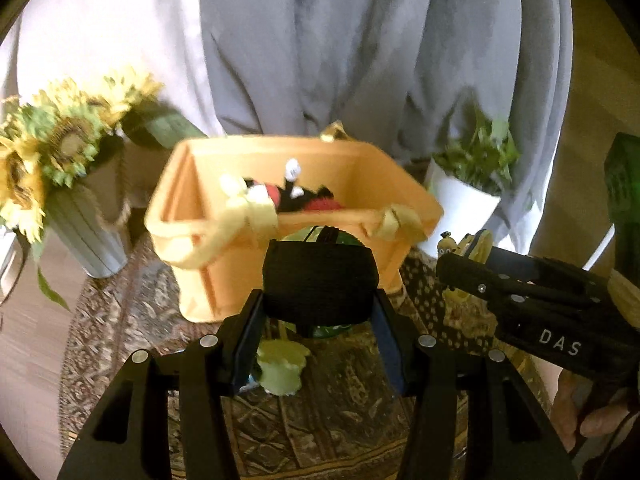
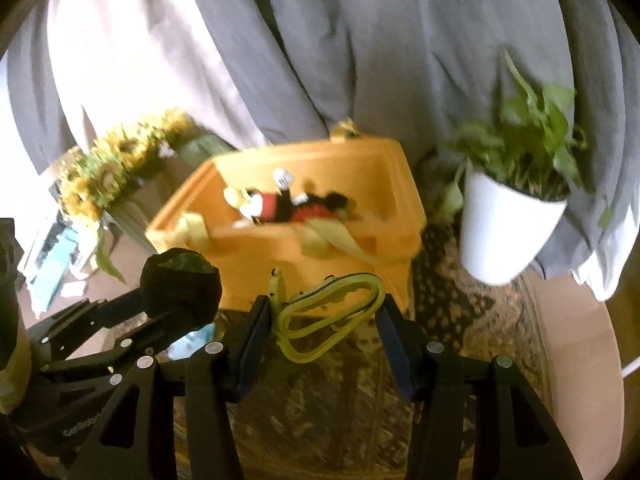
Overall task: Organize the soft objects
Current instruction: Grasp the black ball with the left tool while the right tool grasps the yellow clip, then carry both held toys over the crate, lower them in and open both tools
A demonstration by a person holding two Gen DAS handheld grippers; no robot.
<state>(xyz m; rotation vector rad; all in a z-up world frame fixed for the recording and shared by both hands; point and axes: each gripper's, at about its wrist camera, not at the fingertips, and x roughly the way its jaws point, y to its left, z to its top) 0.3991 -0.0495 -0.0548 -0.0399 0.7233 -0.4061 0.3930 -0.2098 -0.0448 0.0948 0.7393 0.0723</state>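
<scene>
An orange fabric basket (image 1: 208, 216) (image 2: 360, 160) stands on a patterned rug, with a black, red and white plush toy (image 1: 288, 194) (image 2: 292, 204) inside. My left gripper (image 1: 318, 304) is shut on a black soft toy (image 1: 320, 280) with green parts behind it, held just in front of the basket; it also shows in the right wrist view (image 2: 180, 292). My right gripper (image 2: 324, 312) is shut on a yellow plush with looped yellow-green bands (image 2: 332, 308), near the basket's front wall. From the left wrist view that yellow toy (image 1: 476, 244) sticks out past the right gripper.
A vase of sunflowers (image 1: 60, 148) (image 2: 112, 168) stands left of the basket. A white pot with a green plant (image 1: 468, 196) (image 2: 516, 208) stands to its right. Grey and white curtains (image 1: 360, 40) hang behind. A pale green soft object (image 1: 282, 366) lies on the rug (image 1: 340, 420).
</scene>
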